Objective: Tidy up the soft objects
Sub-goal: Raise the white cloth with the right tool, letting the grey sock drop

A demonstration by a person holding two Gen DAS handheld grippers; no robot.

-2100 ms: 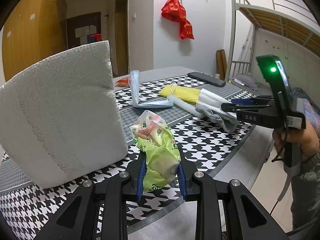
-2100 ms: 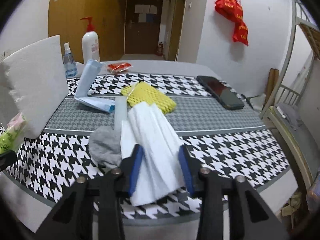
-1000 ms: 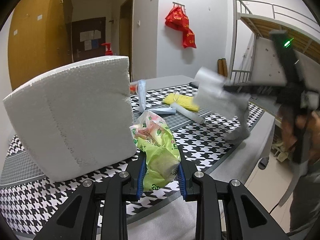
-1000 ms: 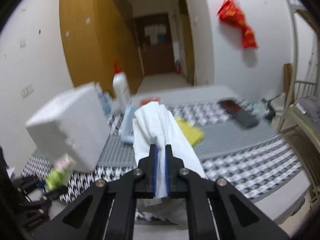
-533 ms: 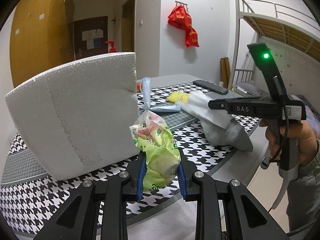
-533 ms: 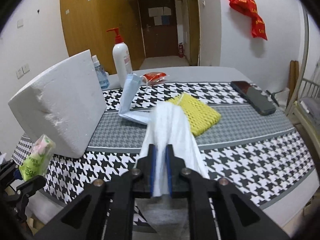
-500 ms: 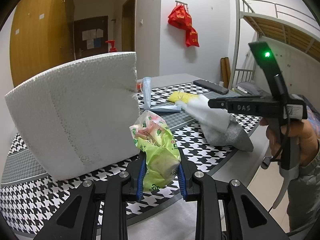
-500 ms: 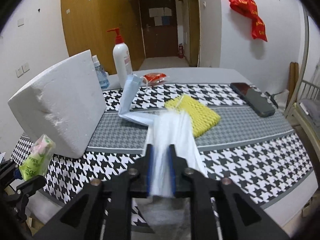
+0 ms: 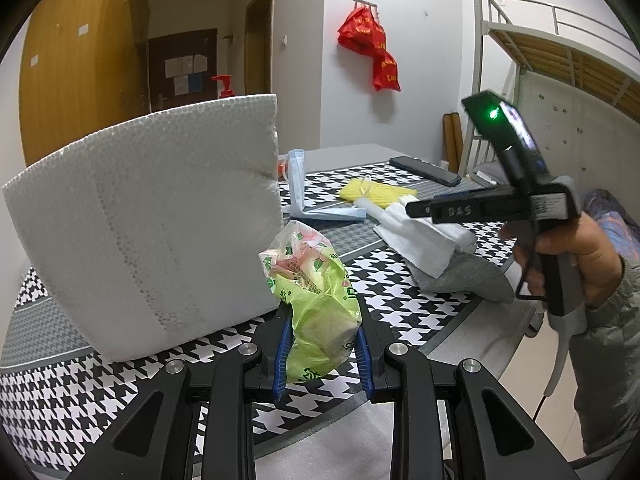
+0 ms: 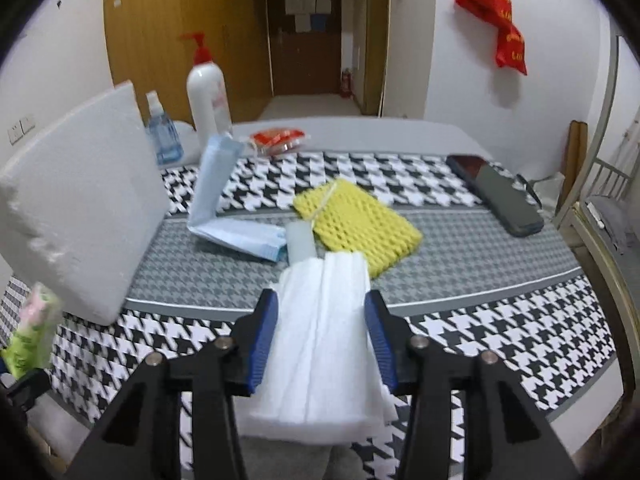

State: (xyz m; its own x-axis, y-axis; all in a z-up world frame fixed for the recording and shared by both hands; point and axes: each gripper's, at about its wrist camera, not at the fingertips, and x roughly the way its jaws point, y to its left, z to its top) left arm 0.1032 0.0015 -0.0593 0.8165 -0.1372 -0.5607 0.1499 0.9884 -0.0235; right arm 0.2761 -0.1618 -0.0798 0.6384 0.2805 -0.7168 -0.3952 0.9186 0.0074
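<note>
The left gripper [image 9: 322, 354] is nearest, at the near edge of the table [image 9: 416, 300]. Its jaws are closed on a green packet [image 9: 316, 320], which stands up between the two blue pads; the lower part of the packet is pressed from both sides and the crumpled top rises above the fingertips. Just behind the packet, on the left, a white foam block [image 9: 152, 236] stands tilted on the checked cloth.

The right gripper [image 10: 322, 340] is at the near right side of the table. Its jaws are open wide, and a white folded cloth [image 10: 324, 336] lies between them. The blue pads are beside the long edges of the cloth, and I cannot tell if they touch it. The near end of the cloth comes out past the pads toward the camera, and the far end reaches past the fingertips. In the left view the cloth rests partly on a grey cloth [image 9: 464, 276] near the table edge.

Further, at the far end of the white cloth, there is a small white tube [image 10: 301, 242]. A yellow mesh pad [image 10: 356, 226] lies just right of the tube, and a blue face mask [image 10: 224, 204], half folded upward, lies left of it. A dark phone [image 10: 496, 194] is at the far right. At the far left stand a pump bottle [image 10: 207, 88] and a blue spray bottle [image 10: 160, 132], and a red packet [image 10: 278, 138] is near them.
</note>
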